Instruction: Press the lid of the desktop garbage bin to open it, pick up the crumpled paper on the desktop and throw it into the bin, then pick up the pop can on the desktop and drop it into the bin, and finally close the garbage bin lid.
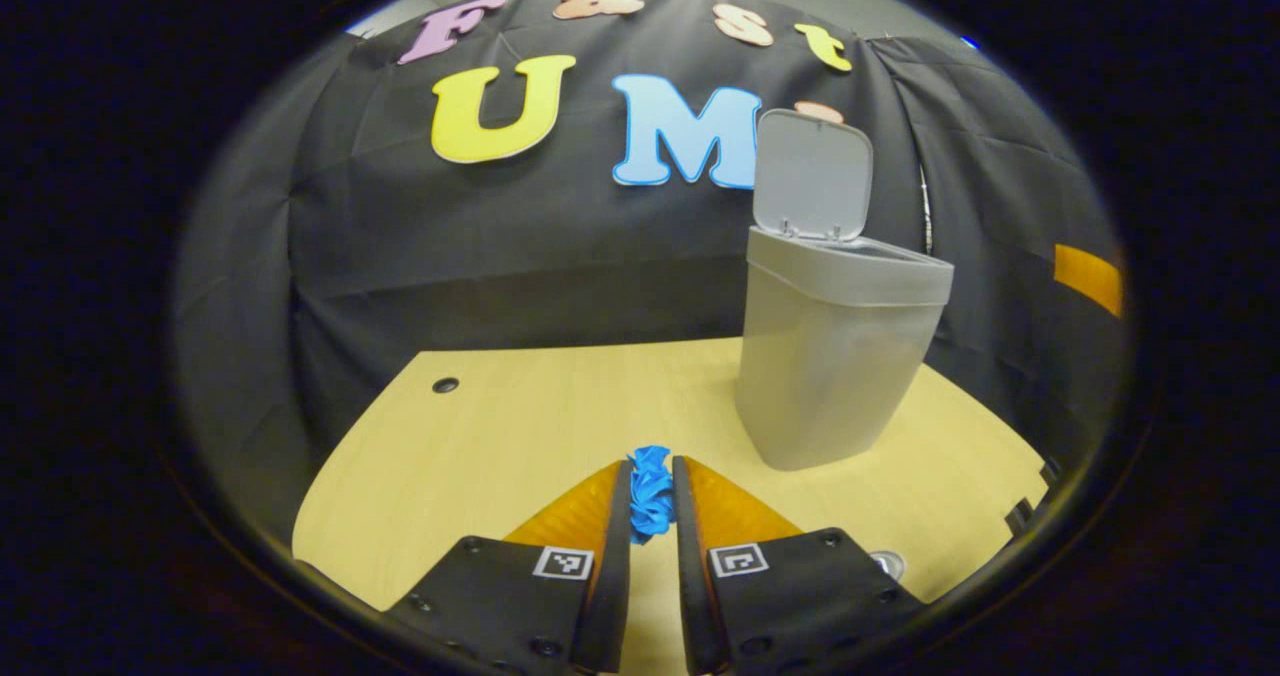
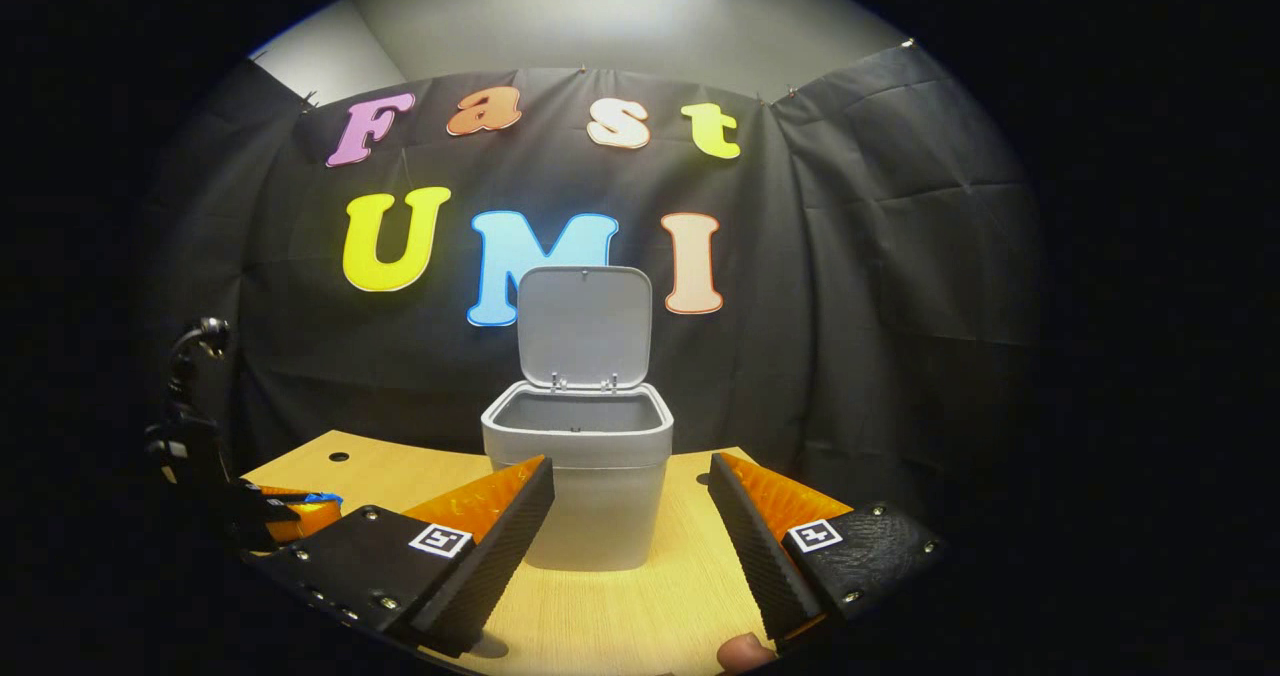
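on a pale wooden desktop (image 1: 480,436) inside the booth, a grey garbage bin (image 1: 830,366) stands with its lid (image 1: 812,176) swung up and back against the black cloth wall (image 1: 420,236), leaving the mouth uncovered. in the left gripper view, the left gripper (image 1: 652,491) sits low over the desk with its two fingers drawn close together, pinching a blue crumpled paper (image 1: 650,491) between them; the wad pokes out past the fingertips and sits clear of the bin, which rises ahead and to the right of the fingers. a small dark hole (image 1: 445,385) marks the desktop toward its far left corner, and a small round metal piece (image 1: 887,562) shows at the desk's near edge beside the right finger, too cut off to identify. in the right gripper view, the right gripper (image 2: 630,496) faces the bin (image 2: 578,476) head-on, its jaws spread wide with nothing between them; the bin's body shows in the gap and its inside looks dark. the raised lid (image 2: 585,326) stands upright behind the opening on its hinge. at the far left of that view, the other gripper (image 2: 290,511) appears low over the desk, a sliver of blue visible at its tip. a fingertip (image 2: 745,651) of the person's hand peeks in at the bottom edge. the pop can cannot be made out in either view.
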{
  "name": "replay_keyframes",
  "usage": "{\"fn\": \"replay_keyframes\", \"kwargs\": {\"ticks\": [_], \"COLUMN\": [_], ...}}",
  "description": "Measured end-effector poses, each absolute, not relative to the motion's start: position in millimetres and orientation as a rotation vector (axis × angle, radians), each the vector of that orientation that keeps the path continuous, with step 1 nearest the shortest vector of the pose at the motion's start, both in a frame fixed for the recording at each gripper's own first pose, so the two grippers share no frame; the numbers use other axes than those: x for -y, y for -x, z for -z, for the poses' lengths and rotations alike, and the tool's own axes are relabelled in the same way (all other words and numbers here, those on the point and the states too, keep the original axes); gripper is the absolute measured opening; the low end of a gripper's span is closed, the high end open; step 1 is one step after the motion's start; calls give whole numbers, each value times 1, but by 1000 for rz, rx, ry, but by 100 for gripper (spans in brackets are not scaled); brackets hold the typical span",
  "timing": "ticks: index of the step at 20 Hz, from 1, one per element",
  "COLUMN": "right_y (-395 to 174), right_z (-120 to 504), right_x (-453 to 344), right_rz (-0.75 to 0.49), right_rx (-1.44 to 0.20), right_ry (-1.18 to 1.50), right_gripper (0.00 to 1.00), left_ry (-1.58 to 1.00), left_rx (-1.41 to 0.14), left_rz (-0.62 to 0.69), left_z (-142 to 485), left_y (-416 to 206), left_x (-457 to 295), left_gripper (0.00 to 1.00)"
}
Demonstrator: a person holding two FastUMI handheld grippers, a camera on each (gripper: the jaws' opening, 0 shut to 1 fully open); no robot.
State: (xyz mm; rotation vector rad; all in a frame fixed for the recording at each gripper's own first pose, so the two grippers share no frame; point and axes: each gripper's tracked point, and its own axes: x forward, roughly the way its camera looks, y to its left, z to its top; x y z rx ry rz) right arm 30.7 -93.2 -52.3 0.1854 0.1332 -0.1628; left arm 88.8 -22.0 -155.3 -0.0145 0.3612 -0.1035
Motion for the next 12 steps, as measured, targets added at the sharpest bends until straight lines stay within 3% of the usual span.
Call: {"fn": "replay_keyframes", "kwargs": {"ticks": [3, 4, 9, 10, 12], "right_y": [-29, -28, -24, -23, -21], "right_z": [54, 55, 63, 65, 67], "right_x": [106, 110, 128, 132, 140], "right_rz": [192, 200, 238, 246, 266], "right_rx": [-131, -130, -141, -144, -148], "right_ry": [-189, -192, -208, -208, -210], "right_gripper": [99, 99, 99, 99, 99], "left_ry": [23, 27, 27, 31, 40], "left_rx": [-295, -275, -205, -193, -164], "left_rz": [138, 152, 223, 239, 260], "left_z": [122, 111, 74, 59, 40], "left_y": [-100, -103, -128, -136, -149], "left_x": [46, 54, 96, 107, 123], "left_gripper": [28, 36, 36, 20, 36]}}
